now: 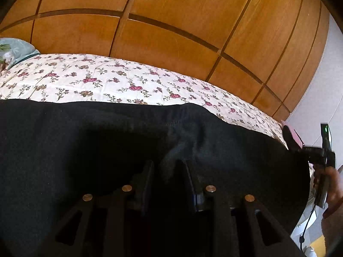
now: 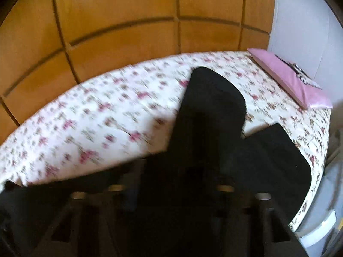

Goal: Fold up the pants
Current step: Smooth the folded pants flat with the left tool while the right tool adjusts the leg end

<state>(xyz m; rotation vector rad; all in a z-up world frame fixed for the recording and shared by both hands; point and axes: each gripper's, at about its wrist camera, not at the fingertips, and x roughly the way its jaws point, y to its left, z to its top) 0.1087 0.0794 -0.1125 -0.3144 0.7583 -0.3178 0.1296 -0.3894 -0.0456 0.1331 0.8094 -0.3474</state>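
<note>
The floral bed carries black pants and a pink pillow.

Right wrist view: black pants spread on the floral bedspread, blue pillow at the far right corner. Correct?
Not quite. In the right wrist view the pillow is pink, not blue. The rest holds: the black pants lie spread on the floral bedspread.

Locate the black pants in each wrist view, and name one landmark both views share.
Left wrist: the black pants spread across the lower half, a bunch of cloth between the left gripper fingers.
Right wrist: the black pants run up the centre, two legs splayed apart on the bed.
Shared landmark: the floral bedsheet beneath them.
</note>
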